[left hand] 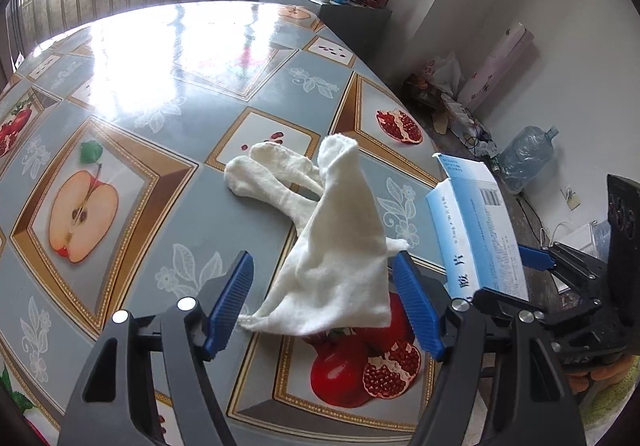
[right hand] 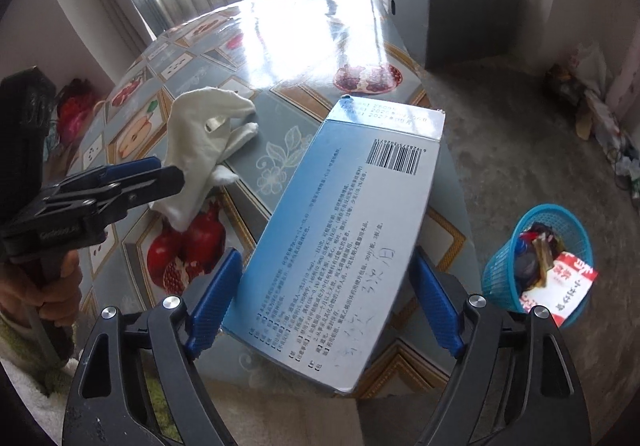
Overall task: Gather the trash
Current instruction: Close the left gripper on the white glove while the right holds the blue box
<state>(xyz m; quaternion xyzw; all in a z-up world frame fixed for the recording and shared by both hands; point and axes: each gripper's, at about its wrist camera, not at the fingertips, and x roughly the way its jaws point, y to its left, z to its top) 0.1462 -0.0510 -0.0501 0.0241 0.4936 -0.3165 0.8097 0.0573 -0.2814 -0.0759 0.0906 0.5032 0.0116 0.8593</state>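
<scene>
**White cloth and blue box between the jaws, basket on the floor**

Left wrist view: left gripper [left hand: 322, 298] spread wide above the fruit-patterned table [left hand: 168, 134], white cloth [left hand: 336, 246] lying crumpled between the blue pads, touching neither as far as visible, one fold standing up. To the right, blue-and-white box [left hand: 476, 230] at the table edge, right gripper [left hand: 532, 258] at it.

Right wrist view: right gripper [right hand: 324, 306] wide, jaws spread either side of the blue-and-white box [right hand: 344, 230], a gap visible at each pad; box slanted over the table's [right hand: 320, 26] edge. Cloth [right hand: 200, 150] further left, under the left gripper [right hand: 156, 174]. Blue trash basket [right hand: 496, 278] on the floor at right, partly filled with wrappers.
</scene>
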